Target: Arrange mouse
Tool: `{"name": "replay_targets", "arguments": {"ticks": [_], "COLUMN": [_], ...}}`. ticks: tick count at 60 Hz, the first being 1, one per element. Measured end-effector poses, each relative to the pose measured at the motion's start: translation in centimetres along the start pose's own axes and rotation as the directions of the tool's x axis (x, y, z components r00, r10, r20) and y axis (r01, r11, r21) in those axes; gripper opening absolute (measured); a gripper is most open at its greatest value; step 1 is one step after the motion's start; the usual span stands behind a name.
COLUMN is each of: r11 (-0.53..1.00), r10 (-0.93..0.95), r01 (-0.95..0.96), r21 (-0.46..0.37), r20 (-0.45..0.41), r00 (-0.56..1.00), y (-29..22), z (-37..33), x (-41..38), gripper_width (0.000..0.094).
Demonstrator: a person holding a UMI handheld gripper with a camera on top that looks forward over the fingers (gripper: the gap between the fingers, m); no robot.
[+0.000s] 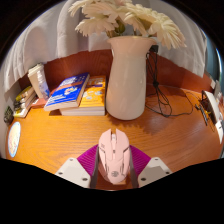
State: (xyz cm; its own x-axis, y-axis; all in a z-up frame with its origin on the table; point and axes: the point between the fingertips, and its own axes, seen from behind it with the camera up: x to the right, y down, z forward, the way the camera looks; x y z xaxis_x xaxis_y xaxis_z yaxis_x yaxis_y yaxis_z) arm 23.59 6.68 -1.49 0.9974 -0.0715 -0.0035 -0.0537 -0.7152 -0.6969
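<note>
While our fingers [113,170] close from both sides on the pale pink mouse [114,154], we hold it just over the wooden table [60,135]. At twelve o'clock stands a white vase [127,78] of flowers [125,18]; at ten o'clock lie stacked books [78,94], whose cover writing we cannot read.

You have a wooden table [60,135] before you. On it stand a white vase [127,78] at the centre, books [78,94] stacked far left, and a black cable [178,103] trailing right.
</note>
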Motion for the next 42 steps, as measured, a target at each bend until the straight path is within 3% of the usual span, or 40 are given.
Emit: {"name": "replay_targets", "arguments": {"ticks": [10, 19, 28, 42], "r11": [0.999, 0.999, 0.995, 0.967], "r10": [-0.015, 0.022, 0.056, 0.073], "r01": [0.014, -0.025, -0.048, -0.063], "r21": [-0.031, -0.039, 0.085, 0.247], "r20": [-0.022, -0.063, -0.092, -0.032], "r00": [1.000, 0.998, 0.994, 0.997], "y": [0.0, -1.6, -8.3, -15.7], "z": [0.2, -1.4, -7.0, -15.0], "x": [-0.1, -0.9, -5.5, -20.5], "gripper_width": [0.0360, 0.0354, 0.0359, 0.0364]}}
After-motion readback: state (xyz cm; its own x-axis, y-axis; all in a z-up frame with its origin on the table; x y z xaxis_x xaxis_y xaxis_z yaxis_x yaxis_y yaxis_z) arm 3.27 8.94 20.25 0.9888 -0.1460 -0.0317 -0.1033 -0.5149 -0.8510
